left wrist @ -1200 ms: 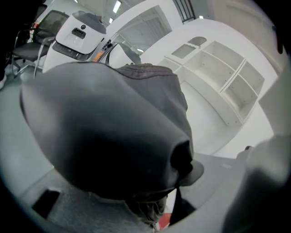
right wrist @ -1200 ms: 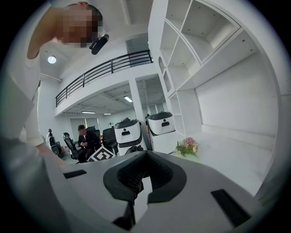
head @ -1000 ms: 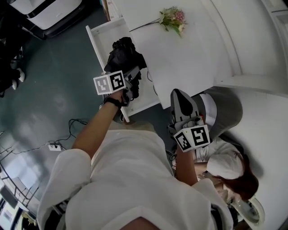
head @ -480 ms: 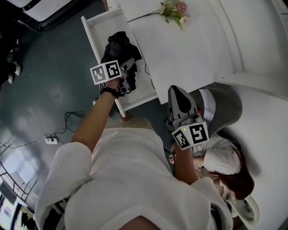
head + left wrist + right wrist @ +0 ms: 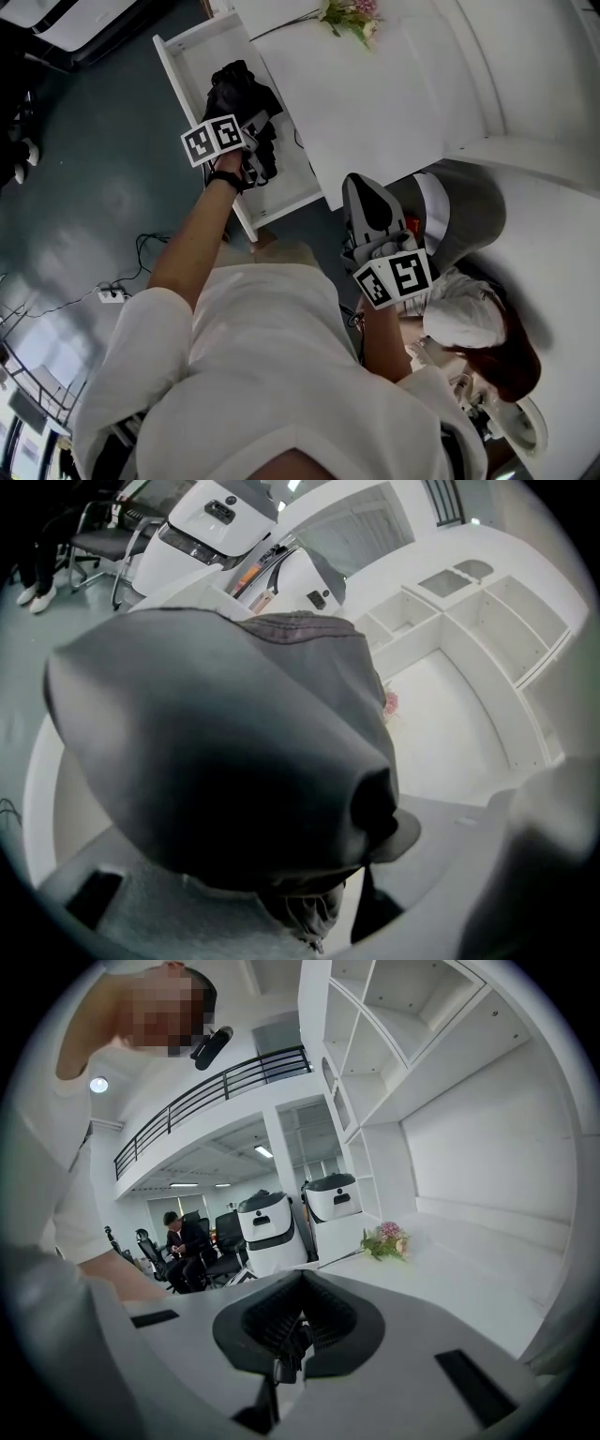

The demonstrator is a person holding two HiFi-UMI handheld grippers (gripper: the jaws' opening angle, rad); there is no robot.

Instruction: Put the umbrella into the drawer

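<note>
A black folded umbrella (image 5: 232, 86) hangs over the open white drawer (image 5: 183, 61) at the top left of the head view, its lower end down among the drawer's walls. My left gripper (image 5: 253, 131) is shut on it, jaws wide around its bunched fabric. In the left gripper view the umbrella (image 5: 216, 761) fills nearly the whole picture between the jaws of the left gripper (image 5: 319, 888). My right gripper (image 5: 367, 192) is held by the desk's front edge, shut and holding nothing. Its dark pads meet in the right gripper view (image 5: 298, 1321).
The white desk top (image 5: 375, 103) carries a small bunch of flowers (image 5: 347, 14) at its far end. A grey cylinder (image 5: 464, 211) stands under the desk at right, and a person in a white cap (image 5: 469, 323) sits beside it. A power strip with cables (image 5: 112, 295) lies on the floor.
My left gripper has carried the umbrella down and further over the drawer, toward the picture's top left. The right gripper has stayed where it was.
</note>
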